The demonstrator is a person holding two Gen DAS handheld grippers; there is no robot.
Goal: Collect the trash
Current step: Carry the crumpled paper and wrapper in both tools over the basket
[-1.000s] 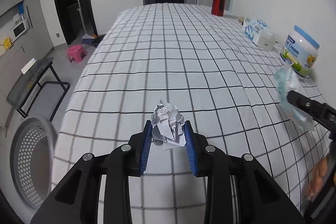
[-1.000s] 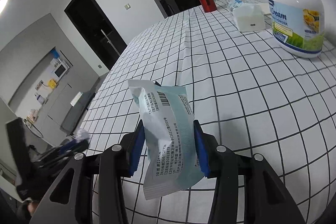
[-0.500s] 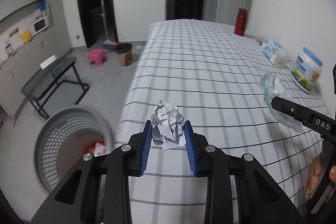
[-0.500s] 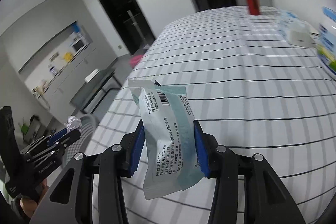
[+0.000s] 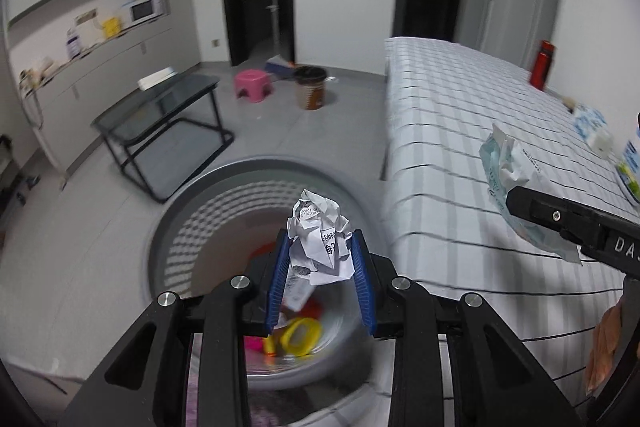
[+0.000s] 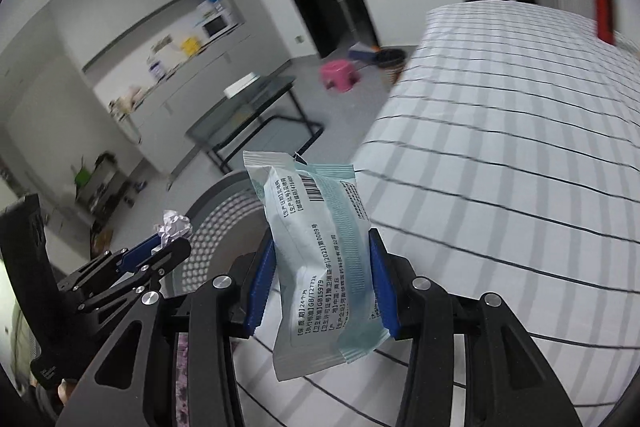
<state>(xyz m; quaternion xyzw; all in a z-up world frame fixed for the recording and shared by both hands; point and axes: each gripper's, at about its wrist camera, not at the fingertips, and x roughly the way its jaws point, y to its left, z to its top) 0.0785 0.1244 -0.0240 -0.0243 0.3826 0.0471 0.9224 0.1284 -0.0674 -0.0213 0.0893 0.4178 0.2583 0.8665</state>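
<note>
The left gripper (image 5: 322, 259) pinches a crumpled paper ball (image 5: 320, 243) between its blue pads, held above the open mouth of the grey perforated bin (image 5: 180, 227), which stands on the floor just left of the counter's (image 5: 460, 131) near-left edge; coloured scraps lie in the bin's bottom. To the right, the right gripper (image 6: 322, 281) pinches a pale blue printed wrapper (image 6: 320, 259) upright, held over the checked counter edge near the bin's rim. Bare grey floor spreads left and far of the bin toward a black-framed glass side table (image 5: 168, 107).
</note>
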